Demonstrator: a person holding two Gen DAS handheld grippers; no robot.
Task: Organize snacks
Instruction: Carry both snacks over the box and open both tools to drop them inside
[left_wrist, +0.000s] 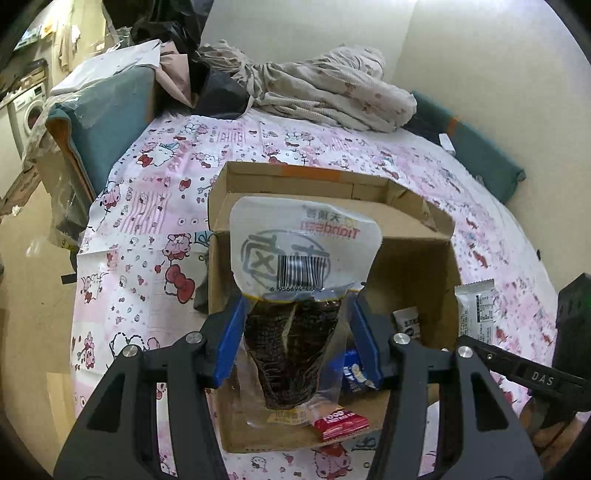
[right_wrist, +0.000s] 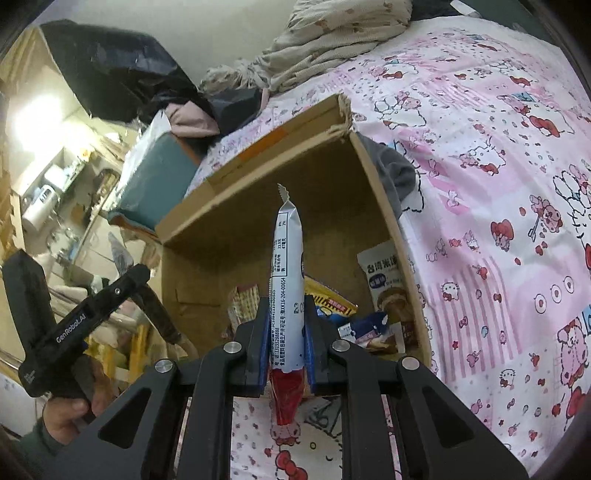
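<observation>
Left wrist view: the left gripper (left_wrist: 295, 314) had its blue pads clamped on a clear vacuum pouch of dark corn (left_wrist: 295, 295), held over the open cardboard box (left_wrist: 413, 266) on the cartoon-print pink sheet (left_wrist: 147, 206). The pouch hid much of the box floor — a red packet (left_wrist: 341, 424) and a blue cookie pack (left_wrist: 352, 373) showed only in part. A white sachet (left_wrist: 476, 306) was half hidden behind the box's right wall.

Right wrist view: the right gripper (right_wrist: 286, 332) was closed tight on a slim white-and-red snack stick (right_wrist: 288, 280), seen edge-on above the box's near end. Inside the box lay several packets, partly covered; a beige pouch (right_wrist: 386, 280) leaned on the right wall.
</observation>
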